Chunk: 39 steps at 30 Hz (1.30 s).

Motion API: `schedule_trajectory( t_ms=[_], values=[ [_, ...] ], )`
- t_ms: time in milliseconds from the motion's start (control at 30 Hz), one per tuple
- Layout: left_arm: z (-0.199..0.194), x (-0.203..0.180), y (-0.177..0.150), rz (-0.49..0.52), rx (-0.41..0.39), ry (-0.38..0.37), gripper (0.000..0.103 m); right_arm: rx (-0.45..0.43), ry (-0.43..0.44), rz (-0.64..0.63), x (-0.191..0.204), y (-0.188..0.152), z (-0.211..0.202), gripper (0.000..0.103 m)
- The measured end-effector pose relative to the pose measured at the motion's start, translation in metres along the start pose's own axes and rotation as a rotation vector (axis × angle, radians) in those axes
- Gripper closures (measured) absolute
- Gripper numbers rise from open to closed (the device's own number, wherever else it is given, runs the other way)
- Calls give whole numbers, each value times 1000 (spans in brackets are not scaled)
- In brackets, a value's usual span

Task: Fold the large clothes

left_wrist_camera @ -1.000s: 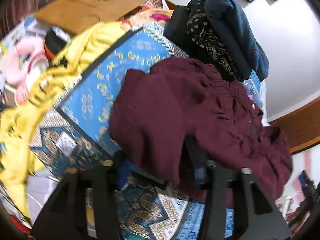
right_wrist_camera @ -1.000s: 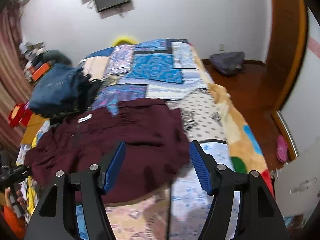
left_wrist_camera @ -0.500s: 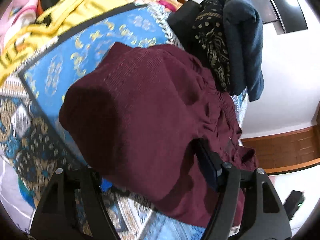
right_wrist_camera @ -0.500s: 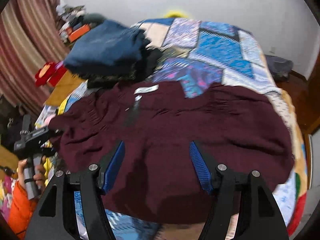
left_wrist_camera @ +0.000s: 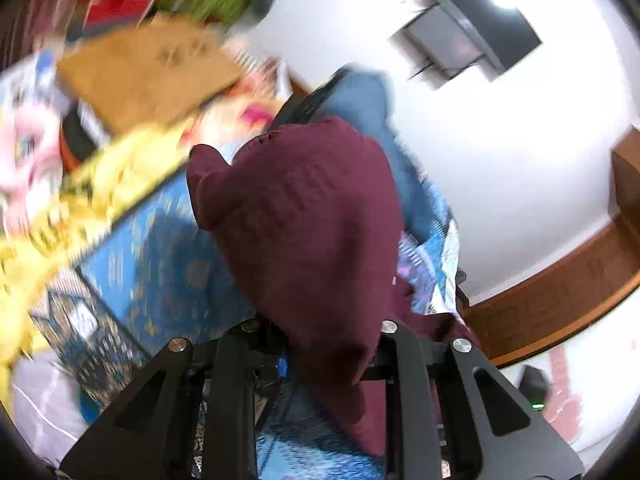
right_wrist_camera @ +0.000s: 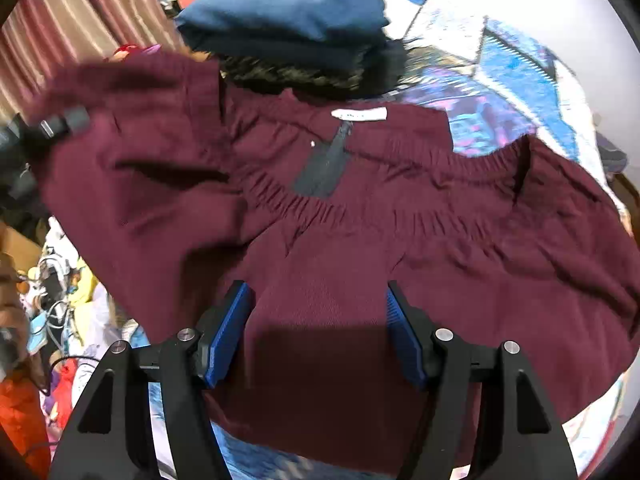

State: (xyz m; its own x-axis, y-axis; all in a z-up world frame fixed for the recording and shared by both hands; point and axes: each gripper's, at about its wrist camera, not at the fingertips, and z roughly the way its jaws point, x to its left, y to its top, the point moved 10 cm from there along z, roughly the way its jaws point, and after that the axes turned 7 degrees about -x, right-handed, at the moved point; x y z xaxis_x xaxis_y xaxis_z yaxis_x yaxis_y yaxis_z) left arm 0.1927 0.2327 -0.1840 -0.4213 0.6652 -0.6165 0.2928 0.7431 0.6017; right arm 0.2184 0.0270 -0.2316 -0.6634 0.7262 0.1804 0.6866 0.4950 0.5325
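Note:
A large maroon knit garment [right_wrist_camera: 360, 216] lies on the patterned bed, with its white neck label [right_wrist_camera: 359, 114] towards the far side. My left gripper [left_wrist_camera: 316, 336] is shut on one sleeve end [left_wrist_camera: 304, 216] and holds it lifted; it also shows at the left of the right wrist view [right_wrist_camera: 60, 126]. My right gripper [right_wrist_camera: 318, 328] is open and empty, its blue pads [right_wrist_camera: 226, 332] hovering just above the garment's lower middle.
A stack of folded blue and dark clothes [right_wrist_camera: 296, 20] sits on the bed behind the garment. A yellow cloth [left_wrist_camera: 80, 184] and a brown box [left_wrist_camera: 148, 72] lie off the bed's left side. Floor clutter [right_wrist_camera: 60, 300] is at the left. A wall screen [left_wrist_camera: 472, 28] hangs above.
My left gripper has lifted the sleeve higher and swung it up over the garment. My right gripper has moved forward, closer over the garment's body, still open.

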Motion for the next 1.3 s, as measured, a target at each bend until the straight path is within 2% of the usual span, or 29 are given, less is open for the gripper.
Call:
schedule_trajectory(
  t_ms=[100,233,333,433,567,633,767,833,900,933,1000,1067,1167,1233,1300],
  values=[
    [-23,-37,13,102,-74,-11,82,23,86,38,20,-2,15,39],
    [-36,-83,13,260,-146,14,82,59,213,97,42,-5,27,39],
    [-28,-109,6,329,-148,17,82,53,235,94,40,-4,17,40],
    [-12,-139,-7,382,-124,3,82,3,268,125,21,-5,-10,40],
    [24,-183,-38,467,-83,-39,82,-112,169,222,-44,-8,-55,40],
    [45,-202,-63,506,-35,-52,82,-157,117,300,-79,-15,-75,39],
    [93,-229,-132,617,132,-83,80,-191,-43,398,-145,-42,-103,39],
    [112,-232,-172,682,238,-88,78,-196,-74,434,-164,-54,-112,39],
    [126,-226,-207,743,345,-68,74,-196,-83,467,-176,-59,-121,39],
    [129,-223,-216,771,370,-59,73,-197,-91,474,-180,-63,-125,39],
    [126,-221,-219,825,363,-54,68,-205,-113,466,-181,-65,-132,39],
    [118,-222,-216,830,378,-79,49,-216,-129,447,-178,-60,-137,39],
    [104,-220,-211,800,422,-109,30,-244,-120,426,-180,-46,-139,39],
    [88,-218,-206,781,419,-123,23,-264,-105,406,-180,-37,-142,39],
    [76,-218,-198,769,383,-124,21,-280,-95,379,-175,-26,-144,39]
  ],
)
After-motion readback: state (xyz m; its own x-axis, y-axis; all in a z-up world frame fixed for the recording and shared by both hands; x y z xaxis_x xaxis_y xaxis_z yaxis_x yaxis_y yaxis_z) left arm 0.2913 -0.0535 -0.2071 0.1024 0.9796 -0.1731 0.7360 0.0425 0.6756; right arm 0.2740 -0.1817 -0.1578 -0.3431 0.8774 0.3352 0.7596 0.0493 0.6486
